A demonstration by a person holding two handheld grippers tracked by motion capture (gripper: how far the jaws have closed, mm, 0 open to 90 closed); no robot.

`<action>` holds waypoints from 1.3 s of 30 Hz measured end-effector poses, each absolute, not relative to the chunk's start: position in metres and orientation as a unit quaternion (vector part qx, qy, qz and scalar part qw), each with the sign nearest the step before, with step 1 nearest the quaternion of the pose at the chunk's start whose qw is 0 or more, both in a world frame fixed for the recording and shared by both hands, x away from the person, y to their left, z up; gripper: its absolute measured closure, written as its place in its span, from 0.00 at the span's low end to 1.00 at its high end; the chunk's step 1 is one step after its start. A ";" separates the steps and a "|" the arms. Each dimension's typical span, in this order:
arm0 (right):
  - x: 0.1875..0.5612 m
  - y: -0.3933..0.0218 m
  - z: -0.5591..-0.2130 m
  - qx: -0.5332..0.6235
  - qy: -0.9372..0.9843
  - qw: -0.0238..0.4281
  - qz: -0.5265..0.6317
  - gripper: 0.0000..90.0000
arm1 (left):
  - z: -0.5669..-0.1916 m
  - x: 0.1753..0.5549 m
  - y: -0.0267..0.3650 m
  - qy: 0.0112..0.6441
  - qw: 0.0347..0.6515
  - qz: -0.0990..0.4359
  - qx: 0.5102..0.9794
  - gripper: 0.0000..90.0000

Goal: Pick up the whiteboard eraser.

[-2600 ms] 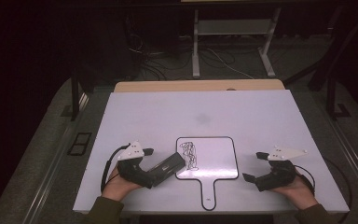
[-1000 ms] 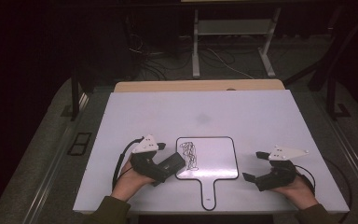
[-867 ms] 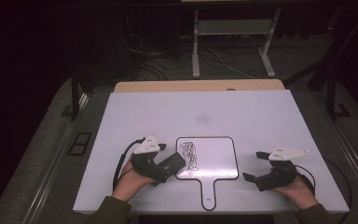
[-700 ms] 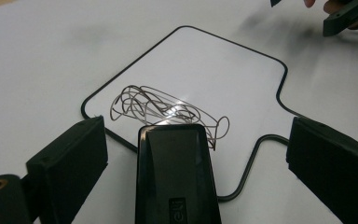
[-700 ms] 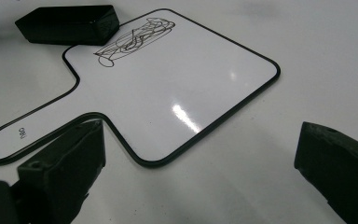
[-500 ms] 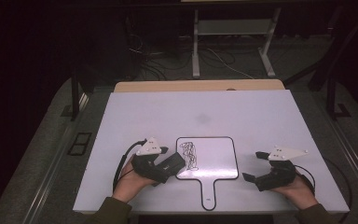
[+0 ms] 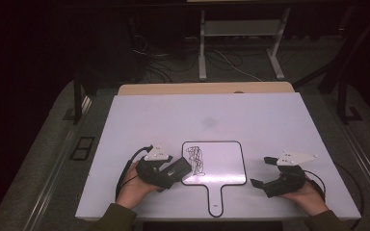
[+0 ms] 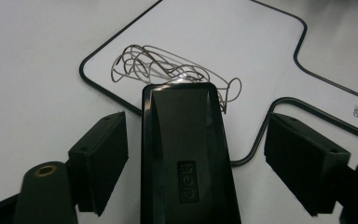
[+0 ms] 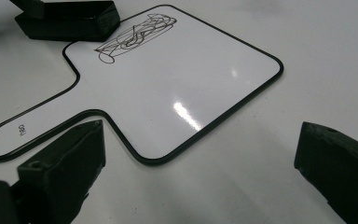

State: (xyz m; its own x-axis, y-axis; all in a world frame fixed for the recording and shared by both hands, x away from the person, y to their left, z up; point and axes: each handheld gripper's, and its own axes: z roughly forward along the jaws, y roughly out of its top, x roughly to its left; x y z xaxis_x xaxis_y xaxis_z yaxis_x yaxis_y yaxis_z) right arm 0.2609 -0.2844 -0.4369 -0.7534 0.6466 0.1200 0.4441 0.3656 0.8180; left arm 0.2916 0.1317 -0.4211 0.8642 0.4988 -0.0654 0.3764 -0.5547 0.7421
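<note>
A small paddle-shaped whiteboard (image 7: 221,166) (image 9: 168,84) (image 8: 205,32) lies flat near the table's front edge, handle toward the person. A black scribble (image 7: 194,160) (image 8: 168,70) (image 9: 135,35) marks its left part. A black eraser (image 7: 179,168) (image 8: 186,140) (image 9: 70,19) rests at the board's left edge, its tip by the scribble. My left gripper (image 7: 173,172) (image 8: 196,135) straddles the eraser; its jaws have just been closing, and a gap shows on each side. My right gripper (image 7: 262,172) (image 9: 200,158) rests open on the table right of the board, holding nothing.
The white table (image 7: 250,120) stretches bare behind the board. A wooden strip (image 7: 207,88) runs along its far edge. Beyond it are floor cables (image 7: 173,62) and a metal stand (image 7: 241,43) in the dark. Each gripper trails a cable.
The left hand slid a little right, over the eraser, since the earliest frame. Its jaws have drawn in toward the eraser's sides. The right hand, eraser and board stayed put.
</note>
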 end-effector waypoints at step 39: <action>0.261 -0.284 -0.437 0.333 0.821 0.110 0.450 0.01 | -0.433 0.293 0.127 0.262 0.329 0.069 0.905 0.42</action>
State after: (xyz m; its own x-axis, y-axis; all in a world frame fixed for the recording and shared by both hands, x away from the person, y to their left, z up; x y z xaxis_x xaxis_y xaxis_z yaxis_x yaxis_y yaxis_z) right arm 0.2607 -0.2842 -0.4374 -0.7538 0.6464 0.1185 0.4478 0.3734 0.8124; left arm 0.2931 0.1267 -0.4327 0.8528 0.5201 -0.0472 0.4290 -0.6463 0.6311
